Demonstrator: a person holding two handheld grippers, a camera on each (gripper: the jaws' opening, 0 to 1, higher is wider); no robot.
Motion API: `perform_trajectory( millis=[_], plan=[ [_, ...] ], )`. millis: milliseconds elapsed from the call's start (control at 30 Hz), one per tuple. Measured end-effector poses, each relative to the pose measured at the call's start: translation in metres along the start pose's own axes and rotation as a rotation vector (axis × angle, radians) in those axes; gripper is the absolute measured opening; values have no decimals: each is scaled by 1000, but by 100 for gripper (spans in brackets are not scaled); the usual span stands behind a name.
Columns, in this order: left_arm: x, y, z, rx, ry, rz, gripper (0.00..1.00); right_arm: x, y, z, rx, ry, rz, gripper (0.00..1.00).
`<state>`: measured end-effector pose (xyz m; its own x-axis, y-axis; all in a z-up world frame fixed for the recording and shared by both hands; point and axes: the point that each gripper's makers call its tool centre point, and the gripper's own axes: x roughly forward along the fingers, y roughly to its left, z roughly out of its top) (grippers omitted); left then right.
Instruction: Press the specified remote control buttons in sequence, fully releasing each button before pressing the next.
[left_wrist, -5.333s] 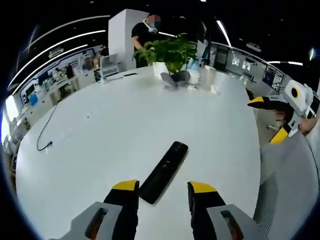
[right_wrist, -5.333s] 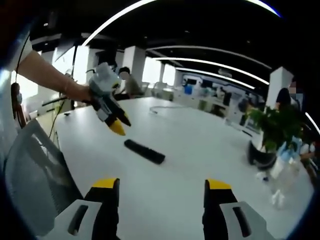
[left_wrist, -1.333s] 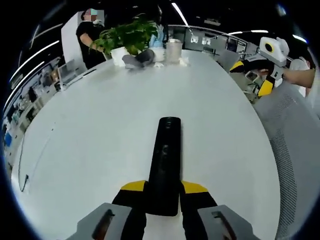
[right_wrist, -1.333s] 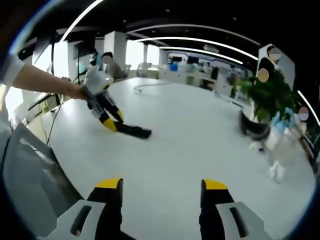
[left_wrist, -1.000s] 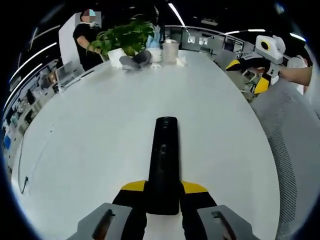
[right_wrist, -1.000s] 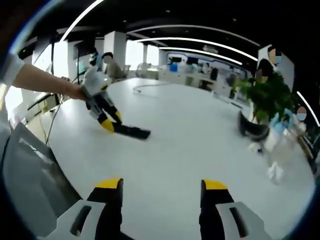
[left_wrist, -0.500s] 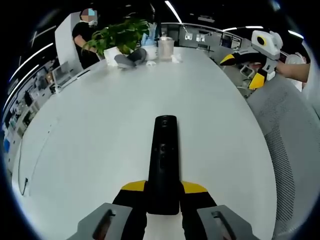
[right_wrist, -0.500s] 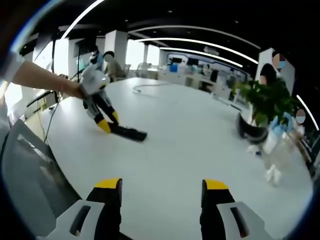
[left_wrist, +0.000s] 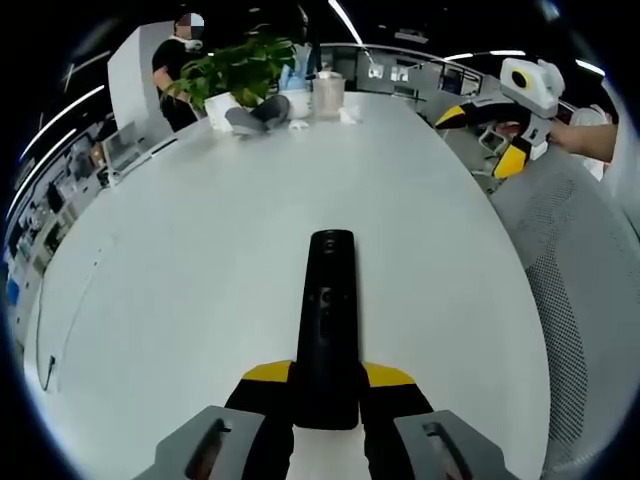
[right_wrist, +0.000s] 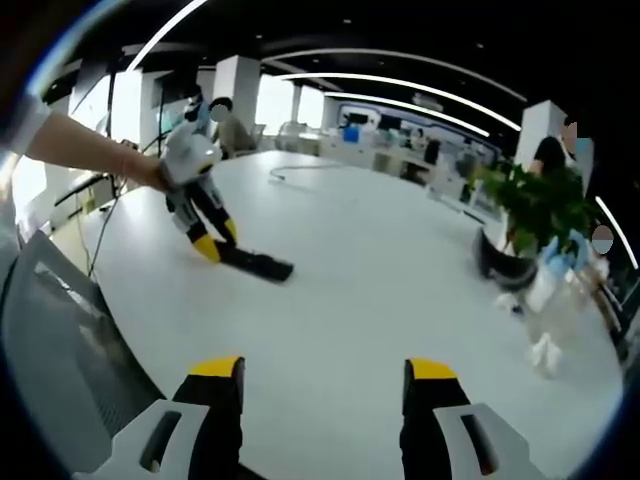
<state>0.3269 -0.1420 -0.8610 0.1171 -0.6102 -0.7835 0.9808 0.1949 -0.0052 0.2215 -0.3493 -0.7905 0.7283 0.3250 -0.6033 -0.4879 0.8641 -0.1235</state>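
A long black remote control (left_wrist: 328, 325) lies on the white table (left_wrist: 190, 260), pointing away from me in the left gripper view. My left gripper (left_wrist: 326, 378) is shut on its near end, yellow-tipped jaws on both sides. The right gripper view shows that same left gripper (right_wrist: 212, 240) at the left, holding the remote (right_wrist: 257, 264) on the table. My right gripper (right_wrist: 325, 372) stands open above the table's near edge, nothing between its jaws. It also appears in the left gripper view as the right gripper (left_wrist: 492, 140), held off the table's right side.
A potted plant (left_wrist: 240, 70) with cups and a dark object stands at the table's far end. A cable (left_wrist: 62, 330) trails along the left side. A grey mesh chair (left_wrist: 585, 290) sits by the right edge. A person stands behind the plant.
My left gripper went from open just short of the remote to shut on its near end. Over the last second the grip is unchanged; both views shift only slightly.
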Motion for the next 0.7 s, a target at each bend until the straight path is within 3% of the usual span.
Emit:
perform_trajectory(
  millis=[700],
  plan=[
    [1,-6,0,-11,-8,10,24,0,0,0,-4,0,3,61]
  ],
)
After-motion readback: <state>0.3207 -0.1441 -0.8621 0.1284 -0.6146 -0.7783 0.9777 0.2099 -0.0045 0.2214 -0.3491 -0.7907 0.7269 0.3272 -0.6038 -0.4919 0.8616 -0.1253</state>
